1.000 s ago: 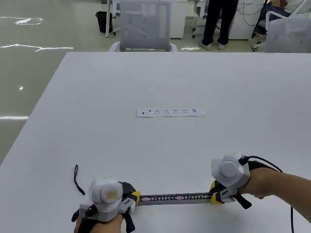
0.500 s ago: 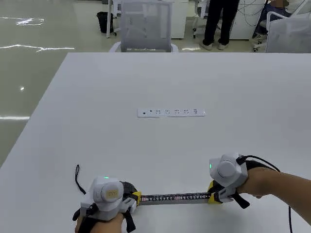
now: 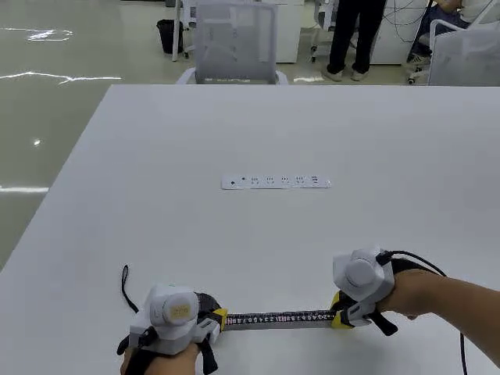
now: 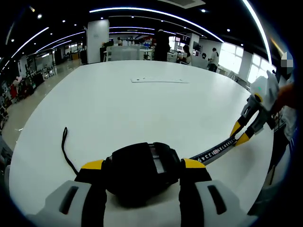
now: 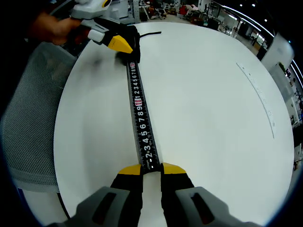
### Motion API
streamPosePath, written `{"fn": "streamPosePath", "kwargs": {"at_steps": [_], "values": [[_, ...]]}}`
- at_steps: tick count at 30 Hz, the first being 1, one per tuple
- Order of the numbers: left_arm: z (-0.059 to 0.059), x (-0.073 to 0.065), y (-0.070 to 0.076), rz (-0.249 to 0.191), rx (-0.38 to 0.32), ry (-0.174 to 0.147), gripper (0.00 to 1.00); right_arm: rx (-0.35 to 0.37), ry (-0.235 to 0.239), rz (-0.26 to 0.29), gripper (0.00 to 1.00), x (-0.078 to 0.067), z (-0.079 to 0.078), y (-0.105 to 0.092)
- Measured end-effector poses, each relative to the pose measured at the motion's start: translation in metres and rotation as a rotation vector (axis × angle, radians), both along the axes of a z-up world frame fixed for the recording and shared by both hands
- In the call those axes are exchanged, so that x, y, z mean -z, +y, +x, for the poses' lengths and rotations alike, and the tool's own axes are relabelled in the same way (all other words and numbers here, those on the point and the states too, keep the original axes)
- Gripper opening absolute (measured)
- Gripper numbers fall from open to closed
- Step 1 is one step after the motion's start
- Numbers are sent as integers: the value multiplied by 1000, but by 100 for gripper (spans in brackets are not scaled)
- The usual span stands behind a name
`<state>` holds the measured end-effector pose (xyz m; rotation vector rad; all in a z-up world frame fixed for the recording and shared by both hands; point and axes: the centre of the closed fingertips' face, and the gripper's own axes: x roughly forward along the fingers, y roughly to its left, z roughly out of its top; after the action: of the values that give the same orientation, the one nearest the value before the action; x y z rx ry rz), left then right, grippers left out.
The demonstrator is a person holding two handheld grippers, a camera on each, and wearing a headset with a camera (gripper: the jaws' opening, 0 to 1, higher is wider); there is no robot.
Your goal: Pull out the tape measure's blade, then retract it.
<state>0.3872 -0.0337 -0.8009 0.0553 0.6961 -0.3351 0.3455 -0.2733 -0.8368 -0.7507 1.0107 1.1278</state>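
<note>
The black tape measure case (image 4: 142, 171) sits on the white table (image 3: 258, 234), and my left gripper (image 4: 143, 165) is shut on it, yellow tips on both sides. In the head view this left gripper (image 3: 209, 319) is at the table's near edge, left of centre. The dark numbered blade (image 3: 277, 318) runs flat along the table to my right gripper (image 3: 341, 314). In the right gripper view the blade (image 5: 141, 122) stretches from the far case to my right gripper (image 5: 151, 166), which is shut on the blade's end. A black wrist strap (image 3: 123, 287) trails left from the case.
A white power strip (image 3: 275, 182) lies mid-table. A grey mesh chair (image 3: 234, 39) stands at the far edge, with a person's legs (image 3: 353, 35) behind it on the right. A black cable (image 3: 426, 269) runs along my right forearm.
My right gripper has moved a little left toward the case, so the pulled-out stretch of blade is slightly shorter. The left gripper has stayed put on the case.
</note>
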Motion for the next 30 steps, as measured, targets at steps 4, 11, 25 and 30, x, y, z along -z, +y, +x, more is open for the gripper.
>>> {"fn": "streamPosePath", "kwargs": {"at_steps": [4, 11, 25, 30], "values": [[0, 0, 0, 0, 1, 2, 58, 1, 3, 3, 13, 1, 0, 2], [1, 1, 0, 3, 6, 2, 58, 2, 5, 6, 13, -1, 0, 5], [0, 0, 0, 1, 13, 6, 58, -1, 13, 10, 13, -1, -1, 16], [0, 0, 0, 0, 13, 4, 58, 1, 15, 11, 13, 1, 0, 19]]}}
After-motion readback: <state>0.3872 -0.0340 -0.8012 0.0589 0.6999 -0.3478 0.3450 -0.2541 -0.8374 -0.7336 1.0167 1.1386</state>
